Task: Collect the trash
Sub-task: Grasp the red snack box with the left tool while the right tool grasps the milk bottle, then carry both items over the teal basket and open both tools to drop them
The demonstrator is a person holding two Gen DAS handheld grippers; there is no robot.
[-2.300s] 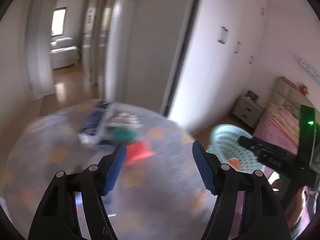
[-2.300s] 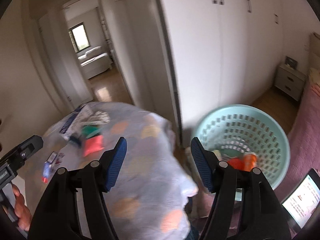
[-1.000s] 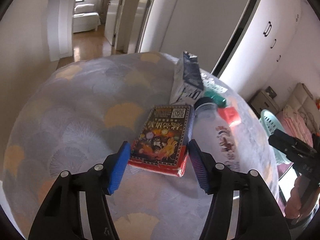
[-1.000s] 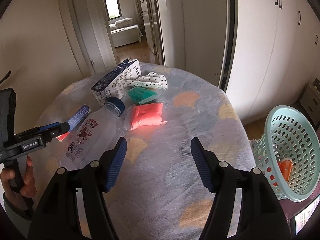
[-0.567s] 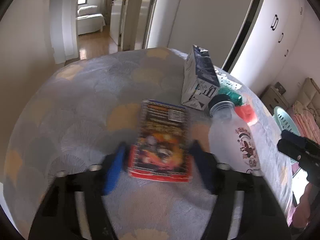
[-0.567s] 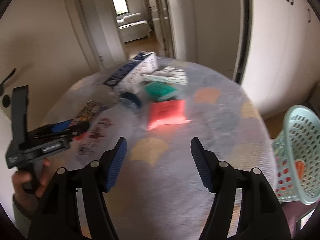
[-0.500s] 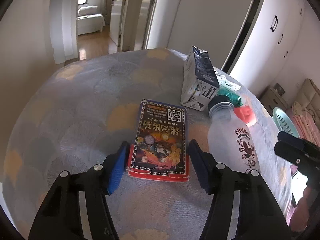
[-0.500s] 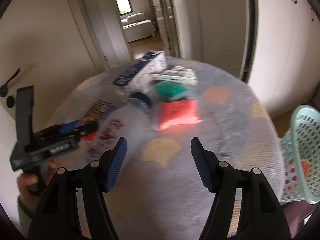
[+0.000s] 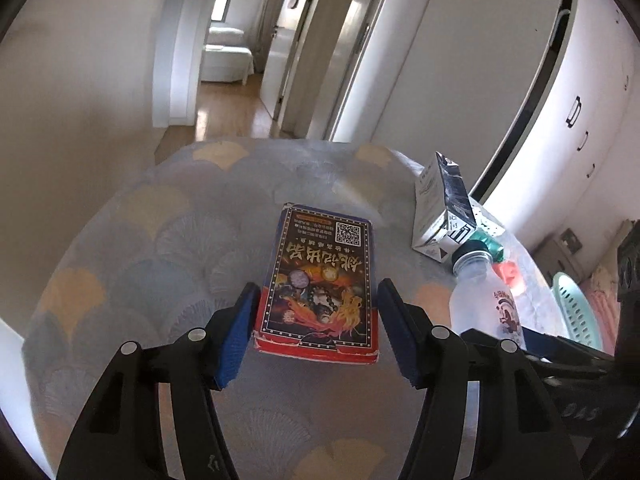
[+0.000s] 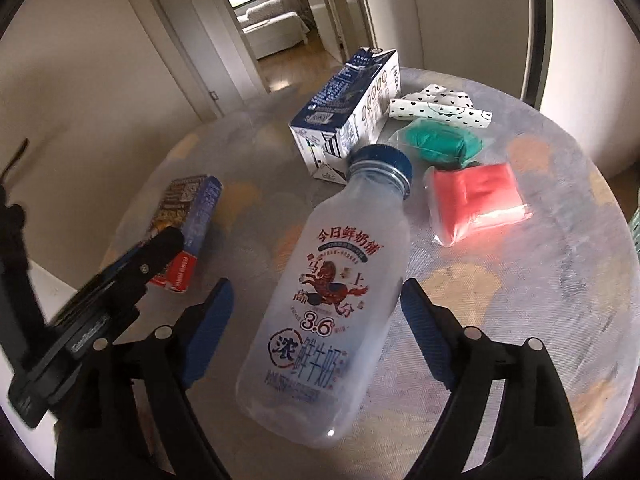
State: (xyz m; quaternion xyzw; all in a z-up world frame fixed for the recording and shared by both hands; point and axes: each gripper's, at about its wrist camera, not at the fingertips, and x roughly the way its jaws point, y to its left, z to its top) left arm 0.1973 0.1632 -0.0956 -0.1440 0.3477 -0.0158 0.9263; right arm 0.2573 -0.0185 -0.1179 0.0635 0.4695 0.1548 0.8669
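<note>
The card box (image 9: 320, 280) lies flat on the bench (image 9: 160, 240), now squarely between the left gripper's (image 9: 316, 340) wide jaws; the right gripper (image 10: 316, 328), jaws wide, has moved in over the milk bottle (image 10: 328, 300).

The table (image 10: 560, 280) is covered by a matt patterned cloth. A frosted plastic bottle (image 10: 332, 300) with a ribbed blue cap (image 10: 384, 160) is seen. The box (image 9: 320, 280) and carton (image 10: 352, 108) are of printed card, slightly glossy. The red pack (image 10: 476, 200) is wrapped in shiny clear film.
</note>
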